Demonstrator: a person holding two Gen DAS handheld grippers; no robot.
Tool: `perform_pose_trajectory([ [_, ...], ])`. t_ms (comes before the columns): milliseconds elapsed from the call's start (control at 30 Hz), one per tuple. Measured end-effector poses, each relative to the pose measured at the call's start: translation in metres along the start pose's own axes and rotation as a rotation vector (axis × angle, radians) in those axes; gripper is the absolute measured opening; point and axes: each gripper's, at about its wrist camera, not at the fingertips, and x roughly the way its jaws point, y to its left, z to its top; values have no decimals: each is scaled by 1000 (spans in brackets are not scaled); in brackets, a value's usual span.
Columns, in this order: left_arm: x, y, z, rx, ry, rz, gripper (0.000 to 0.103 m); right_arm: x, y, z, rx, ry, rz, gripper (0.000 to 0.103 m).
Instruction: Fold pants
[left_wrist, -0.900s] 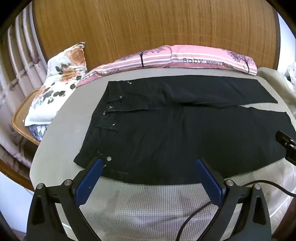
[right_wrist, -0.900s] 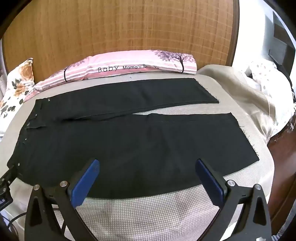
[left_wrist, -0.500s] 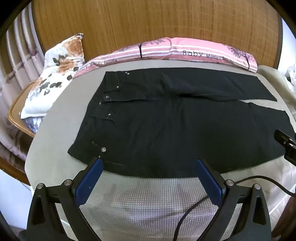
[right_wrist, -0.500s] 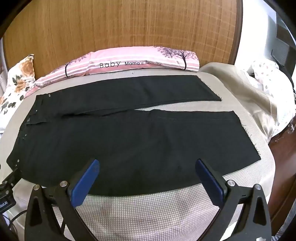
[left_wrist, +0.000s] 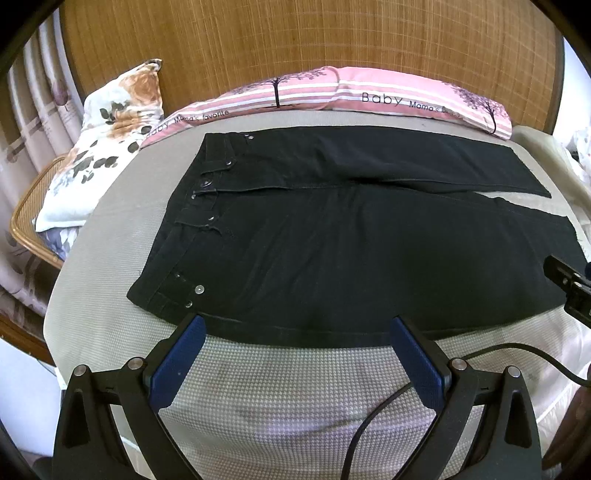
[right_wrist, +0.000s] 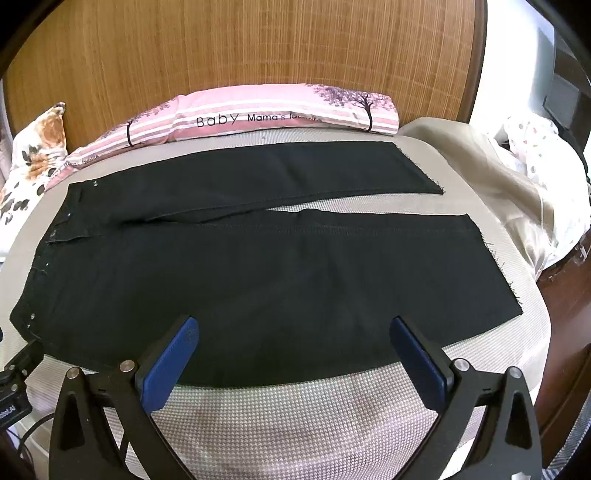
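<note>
Black pants (left_wrist: 351, 251) lie flat on the bed (left_wrist: 295, 398), long axis left to right, waistband left. Both tongs hang spread wide and empty just short of the near edge: left tongs (left_wrist: 295, 325) nearer the waist, right tongs (right_wrist: 295, 325) nearer the hems.

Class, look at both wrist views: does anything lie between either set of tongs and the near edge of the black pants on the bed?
Nothing visible does. The left tongs and right tongs stand open over bare bed cover, just short of the pants. A black cable hangs near the left tongs, short of the pants' edge.
</note>
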Motion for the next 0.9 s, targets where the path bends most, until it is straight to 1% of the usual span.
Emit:
perform_pose_trajectory([
  [533, 4, -1, -1, 22, -4, 39, 99, 3, 3, -1, -13, 16, -1, 102],
  [900, 1, -2, 0, 50, -52, 58, 99, 6, 4, 0, -12, 23, 0, 102],
])
